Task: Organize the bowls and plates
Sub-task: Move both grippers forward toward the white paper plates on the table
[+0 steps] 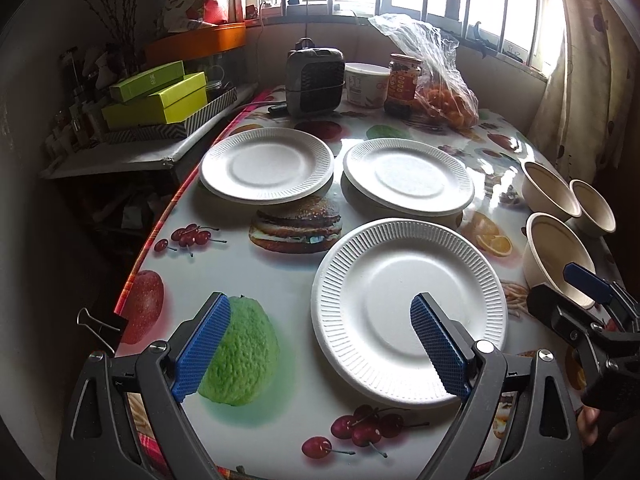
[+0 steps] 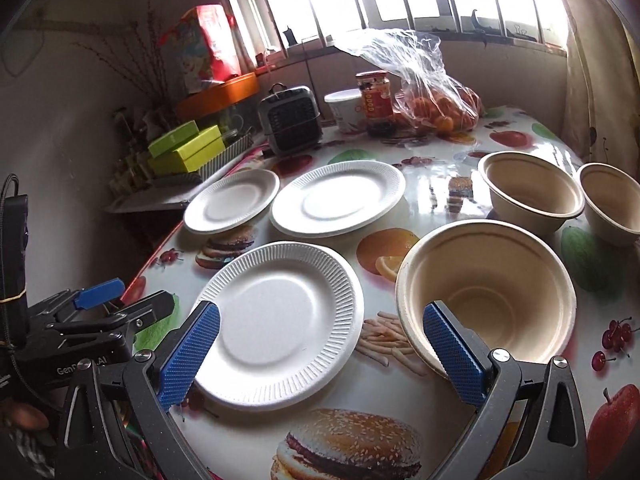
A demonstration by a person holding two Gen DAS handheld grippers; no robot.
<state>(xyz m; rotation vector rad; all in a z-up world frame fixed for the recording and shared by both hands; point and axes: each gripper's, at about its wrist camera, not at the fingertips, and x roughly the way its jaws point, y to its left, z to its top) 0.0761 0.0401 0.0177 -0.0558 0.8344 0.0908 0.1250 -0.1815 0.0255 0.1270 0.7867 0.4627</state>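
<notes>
The left gripper (image 1: 320,344) hangs with its jaws spread wide and nothing between them; its right finger overlaps the near plate (image 1: 408,312). The right gripper (image 2: 320,354) is equally wide and grips nothing (blue pads bare), beside that plate. Beyond the plate lie two more plates (image 1: 267,165) (image 1: 408,176); right of it stand three bowls (image 2: 486,292) (image 2: 530,196) (image 2: 610,208) on the fruit-print table (image 1: 240,264).

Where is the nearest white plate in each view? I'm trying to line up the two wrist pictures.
Left wrist: nearest white plate, lower right of centre, behind the left gripper's right finger.
Right wrist: same plate, lower left of centre.
Shared landmark: bag of oranges at the table's far end.
</notes>
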